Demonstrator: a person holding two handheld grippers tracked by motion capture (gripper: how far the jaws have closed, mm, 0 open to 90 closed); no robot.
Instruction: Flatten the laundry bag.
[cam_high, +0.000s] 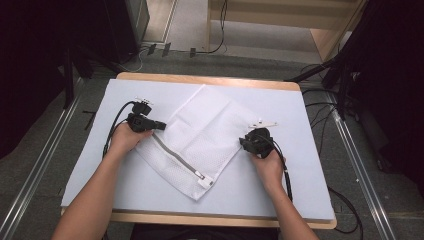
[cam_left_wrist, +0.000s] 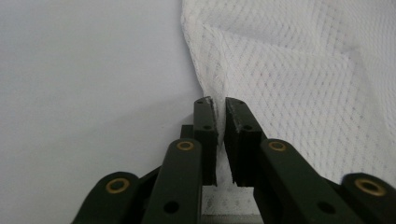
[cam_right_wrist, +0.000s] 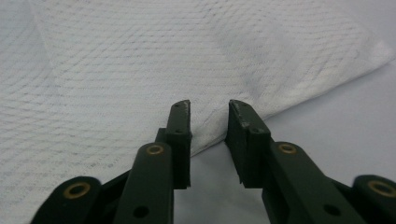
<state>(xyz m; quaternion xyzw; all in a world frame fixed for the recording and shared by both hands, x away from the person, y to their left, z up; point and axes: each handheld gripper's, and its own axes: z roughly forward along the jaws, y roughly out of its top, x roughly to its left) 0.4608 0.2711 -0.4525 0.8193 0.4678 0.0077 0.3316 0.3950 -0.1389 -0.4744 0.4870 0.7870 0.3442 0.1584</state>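
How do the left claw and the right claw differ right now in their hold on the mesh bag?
The left claw has nearly shut, pinching a ridge of the mesh bag; the right claw shows a clear gap, with fabric between its jaws but not pressed. The left claw works the edge near the zipper's far end; the right claw works the opposite edge. Both rest low on the table.

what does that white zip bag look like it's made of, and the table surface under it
The white bag looks like synthetic mesh fabric, probably polyester: the left gripper view shows a fine open diamond weave, soft creases and a matte finish. Its zipper looks grey, material unclear. The table cover looks like a smooth, matte pale sheet; a wooden edge shows beneath.
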